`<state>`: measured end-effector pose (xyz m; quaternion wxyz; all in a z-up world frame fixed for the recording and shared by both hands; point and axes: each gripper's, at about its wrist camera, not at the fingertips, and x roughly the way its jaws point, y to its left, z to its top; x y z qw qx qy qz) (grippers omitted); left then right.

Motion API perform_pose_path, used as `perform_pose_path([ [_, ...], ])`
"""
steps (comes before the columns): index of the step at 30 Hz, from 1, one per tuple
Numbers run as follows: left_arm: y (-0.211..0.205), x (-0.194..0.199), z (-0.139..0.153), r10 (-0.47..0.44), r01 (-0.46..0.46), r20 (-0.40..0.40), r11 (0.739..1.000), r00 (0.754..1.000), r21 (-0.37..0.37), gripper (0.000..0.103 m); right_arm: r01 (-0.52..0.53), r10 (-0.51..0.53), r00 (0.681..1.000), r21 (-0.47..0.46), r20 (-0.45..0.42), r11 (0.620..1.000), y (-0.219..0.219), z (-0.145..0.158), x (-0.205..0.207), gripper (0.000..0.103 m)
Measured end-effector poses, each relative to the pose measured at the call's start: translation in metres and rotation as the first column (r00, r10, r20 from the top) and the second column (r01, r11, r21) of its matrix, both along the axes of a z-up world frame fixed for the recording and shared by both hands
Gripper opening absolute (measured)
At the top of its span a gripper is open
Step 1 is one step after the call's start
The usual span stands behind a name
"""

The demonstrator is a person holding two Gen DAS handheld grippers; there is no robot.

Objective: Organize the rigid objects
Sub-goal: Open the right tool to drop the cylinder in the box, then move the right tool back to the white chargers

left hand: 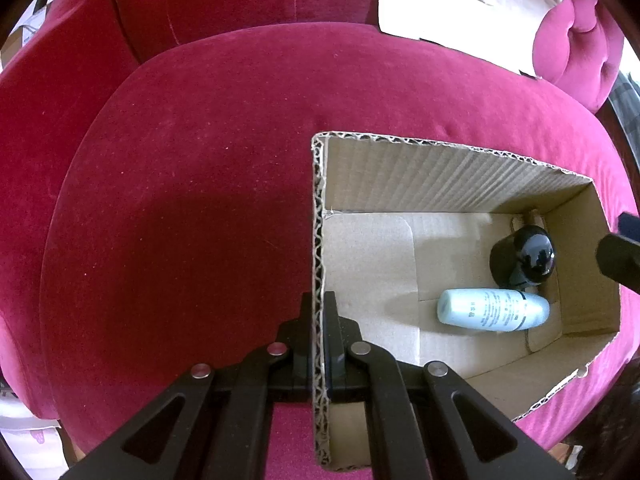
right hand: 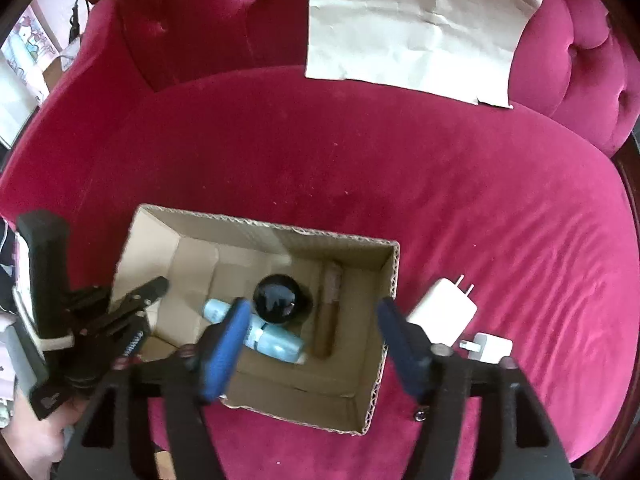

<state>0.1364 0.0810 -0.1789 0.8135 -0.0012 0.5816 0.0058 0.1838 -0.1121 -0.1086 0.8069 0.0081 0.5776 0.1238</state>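
Gripping the box (left hand: 318,240) wall, the left gripper (left hand: 319,320) is clenched; the right gripper (right hand: 312,320) is held open above bottle (right hand: 276,340), jar (right hand: 276,300) and possibly a tube (right hand: 328,312).

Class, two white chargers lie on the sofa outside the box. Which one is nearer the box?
The larger white charger, prongs pointing away, lies closest to the cardboard box; the smaller white charger sits farther right.

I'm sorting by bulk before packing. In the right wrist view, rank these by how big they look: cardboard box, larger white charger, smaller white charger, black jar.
1. cardboard box
2. black jar and larger white charger: too alike to rank
3. smaller white charger
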Motion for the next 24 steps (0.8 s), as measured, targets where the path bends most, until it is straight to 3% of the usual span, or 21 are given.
perform_pose_path([
  [2,-0.001,-0.001,-0.001,0.0,0.0,0.0,1.0,1.0,0.0,0.003,0.009,-0.008,1.0,-0.026,0.023,1.0,0.0,0.004,0.0,0.102],
  [24,-0.001,-0.002,-0.001,-0.002,0.002,-0.004,1.0,1.0,0.004,0.003,0.049,-0.048,0.997,-0.021,0.053,0.999,-0.025,0.019,-0.002,0.103],
])
